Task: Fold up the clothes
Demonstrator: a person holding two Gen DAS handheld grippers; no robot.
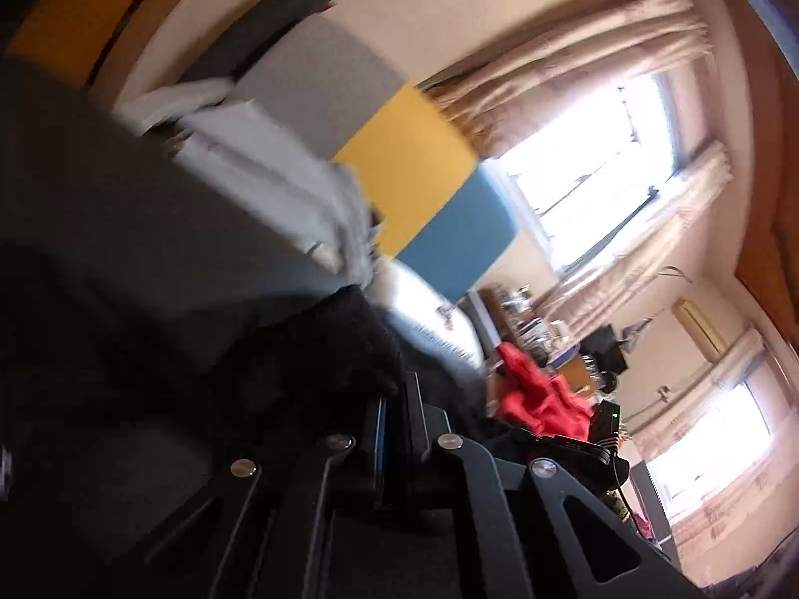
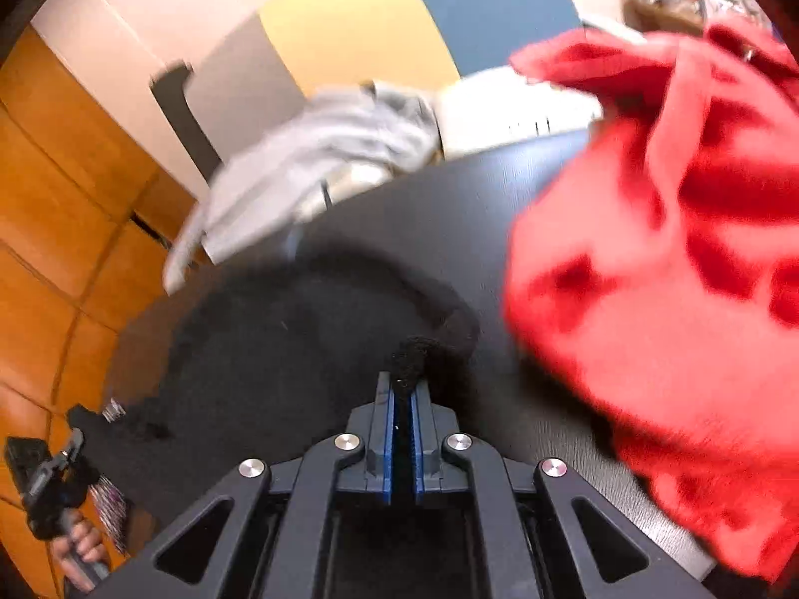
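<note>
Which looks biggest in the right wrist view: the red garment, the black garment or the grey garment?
1. Red garment, though it hangs nearest the camera, so that may flatter it.
2. Black garment, pinched by the right gripper.
3. Grey garment, farthest.

Before you, a black table (image 2: pixel 539 189) carries three garments: a black garment (image 2: pixel 299 339) spread across its middle, a crumpled red garment (image 2: pixel 674 274) along one side, a grey garment (image 2: pixel 319 149) bunched at its far edge.
</note>
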